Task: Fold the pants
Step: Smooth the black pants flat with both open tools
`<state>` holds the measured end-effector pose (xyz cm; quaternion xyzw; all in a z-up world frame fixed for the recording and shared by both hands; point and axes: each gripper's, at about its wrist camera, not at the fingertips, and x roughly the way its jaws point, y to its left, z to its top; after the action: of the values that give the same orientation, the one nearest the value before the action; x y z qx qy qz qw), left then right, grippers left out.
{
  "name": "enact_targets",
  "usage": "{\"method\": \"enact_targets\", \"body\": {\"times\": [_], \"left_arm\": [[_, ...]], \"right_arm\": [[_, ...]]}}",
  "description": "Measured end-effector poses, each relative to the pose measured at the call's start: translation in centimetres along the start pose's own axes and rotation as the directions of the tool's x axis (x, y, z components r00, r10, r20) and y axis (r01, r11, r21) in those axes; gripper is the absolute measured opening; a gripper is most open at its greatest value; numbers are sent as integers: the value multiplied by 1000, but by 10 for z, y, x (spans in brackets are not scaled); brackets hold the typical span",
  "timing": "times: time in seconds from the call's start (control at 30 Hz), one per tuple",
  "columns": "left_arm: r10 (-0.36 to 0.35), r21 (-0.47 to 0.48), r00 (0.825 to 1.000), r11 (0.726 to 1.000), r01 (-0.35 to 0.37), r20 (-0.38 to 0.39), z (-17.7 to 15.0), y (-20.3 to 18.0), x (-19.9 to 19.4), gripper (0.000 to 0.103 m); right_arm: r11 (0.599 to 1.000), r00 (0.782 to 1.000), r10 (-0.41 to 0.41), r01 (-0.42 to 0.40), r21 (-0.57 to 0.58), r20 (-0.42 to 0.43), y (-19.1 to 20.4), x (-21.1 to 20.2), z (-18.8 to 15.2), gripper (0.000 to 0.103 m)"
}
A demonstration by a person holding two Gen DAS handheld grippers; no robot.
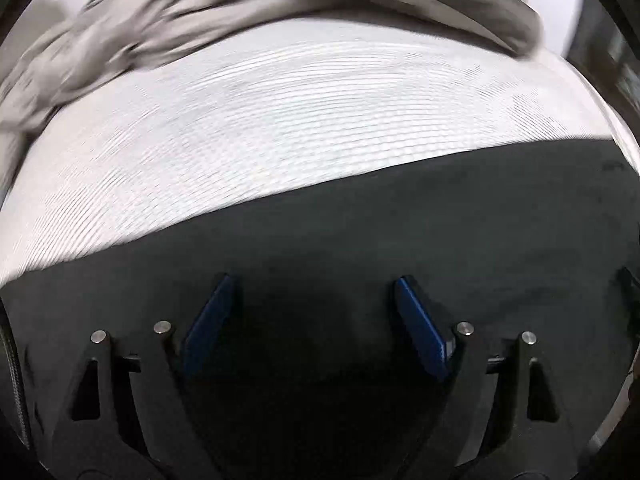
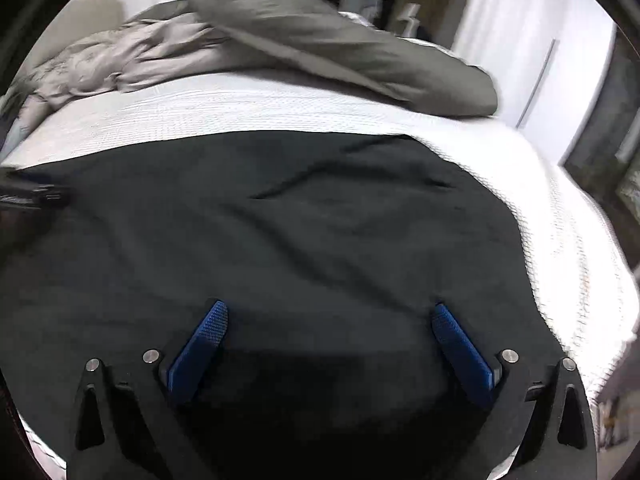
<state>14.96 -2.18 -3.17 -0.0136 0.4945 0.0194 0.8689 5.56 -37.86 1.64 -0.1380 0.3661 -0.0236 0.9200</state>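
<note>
On the bed (image 2: 560, 216), black pants (image 2: 280, 220) lie flat, long axis unclear, far edge straight against bare white cover, grey duvet (image 2: 320, 40) bunched beyond, both left hand-held gripper (image 1: 312, 292) and right hand-held gripper (image 2: 328, 316) spread wide over the fabric, gripping nothing.

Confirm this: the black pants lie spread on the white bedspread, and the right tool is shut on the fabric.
Wrong on the grip. The right wrist view shows the right tool open above the black pants, which do lie spread on the white bedspread.
</note>
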Motion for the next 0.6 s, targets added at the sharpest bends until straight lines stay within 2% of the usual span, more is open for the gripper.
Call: {"method": "enact_targets", "body": {"times": [0.03, 0.1, 0.2, 0.27, 0.37, 0.4, 0.5, 0.6], "left_arm": [[-6, -24, 1000, 1000, 6, 2, -9, 11, -9, 81], [-39, -31, 998, 999, 40, 49, -30, 22, -34, 81], [-94, 37, 989, 995, 91, 111, -64, 11, -69, 81], [-131, 82, 985, 989, 122, 112, -83, -2, -82, 81], [-207, 135, 973, 972, 192, 106, -101, -26, -90, 81], [-235, 165, 967, 962, 217, 100, -107, -35, -92, 81], [-261, 192, 961, 951, 241, 90, -114, -61, -87, 81], [-255, 206, 963, 950, 234, 82, -118, -78, -79, 84]], "right_arm": [[999, 999, 32, -32, 15, 5, -5, -5, -2, 100], [999, 999, 34, -35, 29, 10, -5, -14, 0, 101], [993, 994, 86, -92, 80, 68, -5, -42, -1, 101], [985, 986, 128, -139, 105, 102, -6, -59, -1, 101], [987, 985, 128, -138, 87, 112, -2, -76, -6, 101], [988, 986, 124, -132, 75, 109, -3, -69, 0, 101], [991, 988, 115, -121, 62, 102, -2, -71, -6, 101], [991, 991, 98, -105, 78, 95, -6, -64, -6, 101]]}}
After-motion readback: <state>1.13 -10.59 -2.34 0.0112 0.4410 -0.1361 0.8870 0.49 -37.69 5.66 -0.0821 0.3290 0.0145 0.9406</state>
